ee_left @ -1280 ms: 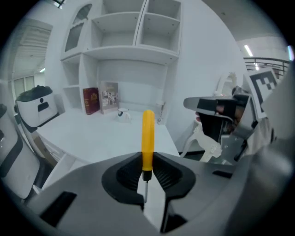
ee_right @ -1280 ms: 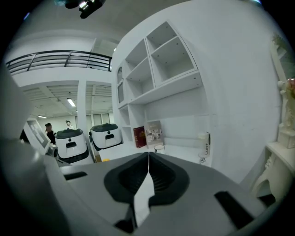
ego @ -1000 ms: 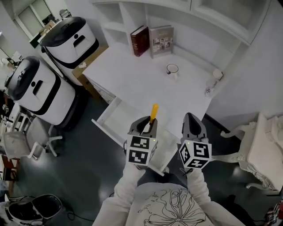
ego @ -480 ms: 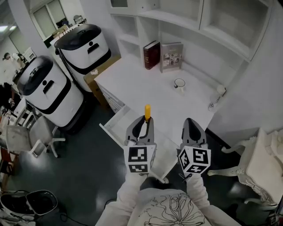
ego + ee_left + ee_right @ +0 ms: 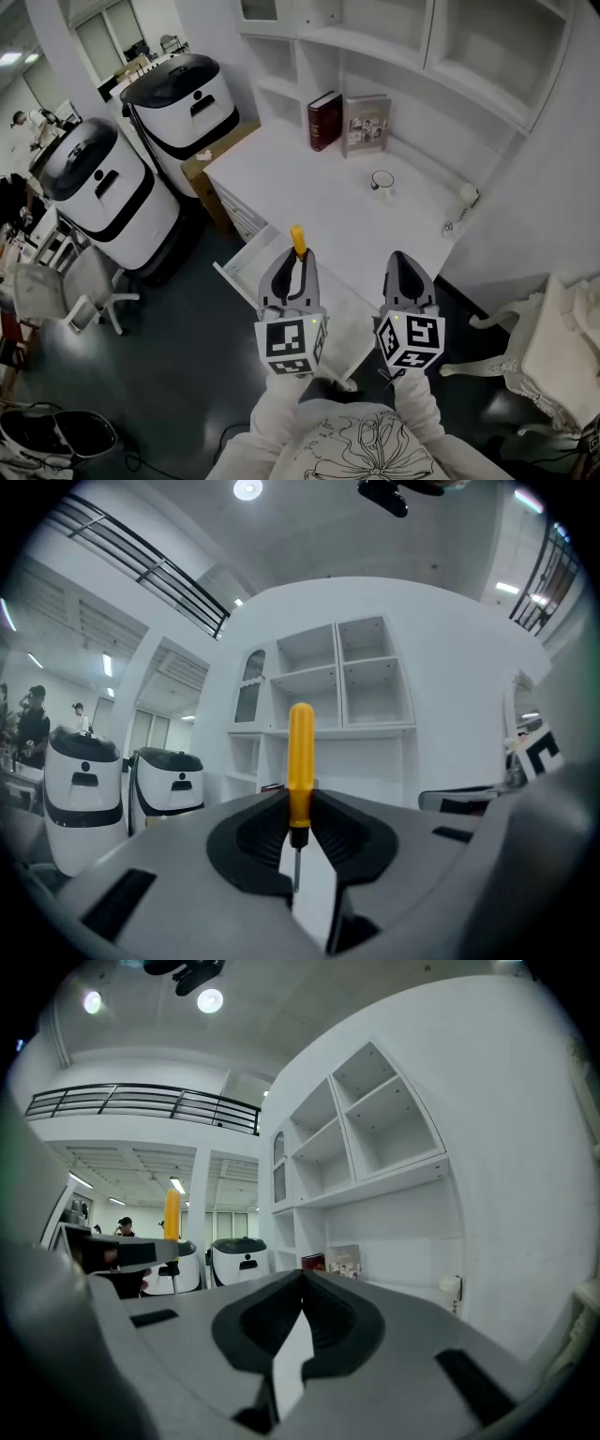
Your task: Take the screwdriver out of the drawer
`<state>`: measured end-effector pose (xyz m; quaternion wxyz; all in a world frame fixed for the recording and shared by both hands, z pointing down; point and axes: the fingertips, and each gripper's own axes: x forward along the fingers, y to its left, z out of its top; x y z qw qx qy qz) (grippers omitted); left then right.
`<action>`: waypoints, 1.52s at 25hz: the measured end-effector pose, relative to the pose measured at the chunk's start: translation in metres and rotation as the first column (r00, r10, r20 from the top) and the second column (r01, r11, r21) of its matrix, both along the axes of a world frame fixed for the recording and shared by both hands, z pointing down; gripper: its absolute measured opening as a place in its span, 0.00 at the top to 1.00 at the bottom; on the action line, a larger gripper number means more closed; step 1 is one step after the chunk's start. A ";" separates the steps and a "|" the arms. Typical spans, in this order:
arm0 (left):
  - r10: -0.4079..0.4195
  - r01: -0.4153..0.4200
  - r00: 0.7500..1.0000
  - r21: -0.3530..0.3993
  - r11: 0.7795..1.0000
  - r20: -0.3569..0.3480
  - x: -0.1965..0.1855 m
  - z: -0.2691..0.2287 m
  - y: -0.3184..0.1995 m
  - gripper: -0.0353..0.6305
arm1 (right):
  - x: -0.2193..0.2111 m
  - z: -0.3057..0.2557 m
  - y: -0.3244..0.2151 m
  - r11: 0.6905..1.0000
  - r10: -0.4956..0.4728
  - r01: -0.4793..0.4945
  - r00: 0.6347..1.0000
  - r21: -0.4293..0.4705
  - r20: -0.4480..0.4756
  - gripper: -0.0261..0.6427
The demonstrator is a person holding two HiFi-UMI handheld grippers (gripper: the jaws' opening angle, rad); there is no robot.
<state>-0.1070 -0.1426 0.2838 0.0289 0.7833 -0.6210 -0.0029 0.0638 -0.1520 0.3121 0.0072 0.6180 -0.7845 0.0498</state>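
Note:
My left gripper point(image 5: 298, 255) point(image 5: 299, 803) is shut on a screwdriver point(image 5: 300, 761) with an orange-yellow handle. The handle point(image 5: 298, 240) stands upright above the jaw tips, and the thin metal shaft hangs down between them. It is held in the air above the open white drawer point(image 5: 246, 272) at the desk's front. My right gripper point(image 5: 404, 265) point(image 5: 302, 1283) hovers beside the left one with its tips touching and nothing between them. In the right gripper view the screwdriver handle point(image 5: 172, 1211) shows at the left, above the left gripper.
The white desk point(image 5: 309, 192) carries two books point(image 5: 349, 122) against the back wall and a white mug point(image 5: 382, 180). Shelves point(image 5: 394, 47) rise behind it. Two large white-and-black machines point(image 5: 103, 187) stand on the floor at the left. A white chair point(image 5: 553, 337) is at the right.
The left gripper has risen with the screwdriver, lifting it from low over the drawer to well above it, and the handle now stands more upright. The right gripper has risen slightly.

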 end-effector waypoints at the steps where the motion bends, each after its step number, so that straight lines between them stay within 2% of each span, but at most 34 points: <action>1: -0.004 0.004 1.000 0.005 1.000 0.001 0.000 0.000 0.001 0.85 | 0.000 0.000 0.001 1.000 -0.001 0.001 1.000 0.000 -0.002 0.96; 23: -0.015 0.015 0.999 -0.006 1.000 0.045 0.001 0.008 0.007 0.85 | -0.003 0.006 0.005 1.000 -0.013 0.013 1.000 -0.003 -0.011 0.96; 38: -0.011 0.012 0.999 -0.021 1.000 0.042 0.006 0.014 0.002 0.85 | 0.002 0.012 0.000 1.000 -0.010 0.010 1.000 -0.012 -0.015 0.96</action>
